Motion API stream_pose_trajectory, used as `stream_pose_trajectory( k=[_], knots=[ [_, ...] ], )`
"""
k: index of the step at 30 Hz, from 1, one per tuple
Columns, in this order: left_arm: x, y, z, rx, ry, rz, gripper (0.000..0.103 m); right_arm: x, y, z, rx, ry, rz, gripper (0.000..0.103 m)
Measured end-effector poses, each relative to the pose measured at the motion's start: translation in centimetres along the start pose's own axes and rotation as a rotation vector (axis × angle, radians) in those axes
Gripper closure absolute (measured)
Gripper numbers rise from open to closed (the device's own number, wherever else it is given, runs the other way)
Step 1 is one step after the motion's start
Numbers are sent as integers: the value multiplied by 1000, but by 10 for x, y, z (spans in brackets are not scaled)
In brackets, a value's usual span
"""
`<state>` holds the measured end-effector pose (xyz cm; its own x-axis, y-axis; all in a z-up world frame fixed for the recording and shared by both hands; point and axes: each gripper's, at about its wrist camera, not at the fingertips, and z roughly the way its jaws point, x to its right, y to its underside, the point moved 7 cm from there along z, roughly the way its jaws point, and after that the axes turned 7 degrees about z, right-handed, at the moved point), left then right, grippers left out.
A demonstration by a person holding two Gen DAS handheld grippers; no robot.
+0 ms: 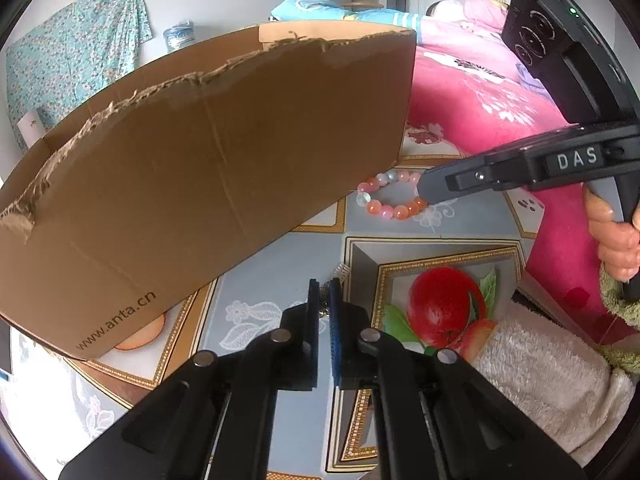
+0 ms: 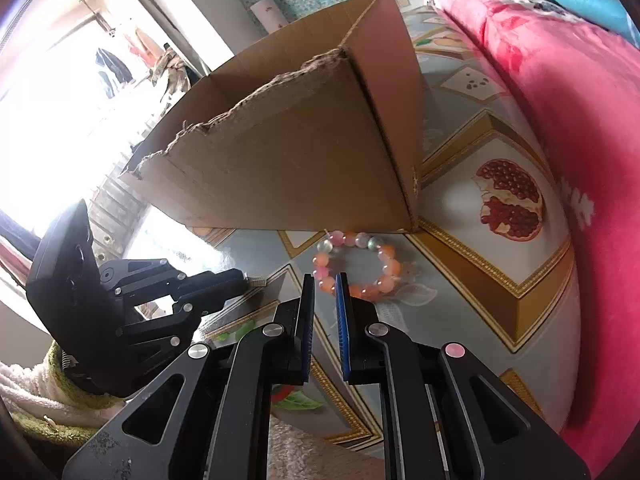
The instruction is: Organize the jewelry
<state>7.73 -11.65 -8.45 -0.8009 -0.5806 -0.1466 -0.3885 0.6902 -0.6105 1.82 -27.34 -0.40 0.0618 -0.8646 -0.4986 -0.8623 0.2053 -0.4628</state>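
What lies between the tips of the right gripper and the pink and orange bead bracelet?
Nothing: in the right wrist view the right gripper is slightly open, right at the pink and orange bead bracelet, with only patterned tablecloth around it.

- Left wrist view: sits low behind the left gripper (image 1: pixel 324 300), looks forward across the table (image 1: pixel 280 264), close to the cardboard box (image 1: pixel 200 168).
- Right wrist view: rides behind the right gripper (image 2: pixel 325 280), aimed down-forward at the table (image 2: pixel 460 248), near.
- Shared: box (image 2: pixel 288 152), bead bracelet (image 1: pixel 390 200) (image 2: pixel 356 264), pink bedding (image 1: pixel 480 96) (image 2: pixel 560 100); each view catches the other gripper.
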Motion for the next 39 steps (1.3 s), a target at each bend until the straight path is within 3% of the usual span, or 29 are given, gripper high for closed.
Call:
stream_pose_trajectory(
  k=[12,19,30,33,35,39],
  knots=[
    [-2,0,-20,47,43,-68,103,4,-1,-11,26,9,0,92],
    [-14,-7,-47,119,59,-147,103,-7,-2,-3,22,35,-74,83],
    [-27,-13,-73,187,71,-216,103,-27,-2,35,-17,192,-279,83],
    [-28,-14,-78,199,77,-229,103,-31,0,39,-5,238,-314,84],
    [-28,-17,-85,212,85,-236,103,-30,-1,39,-2,264,-314,93],
    [-28,-25,-102,245,97,-248,103,-25,-5,27,9,229,-225,96]
  ],
)
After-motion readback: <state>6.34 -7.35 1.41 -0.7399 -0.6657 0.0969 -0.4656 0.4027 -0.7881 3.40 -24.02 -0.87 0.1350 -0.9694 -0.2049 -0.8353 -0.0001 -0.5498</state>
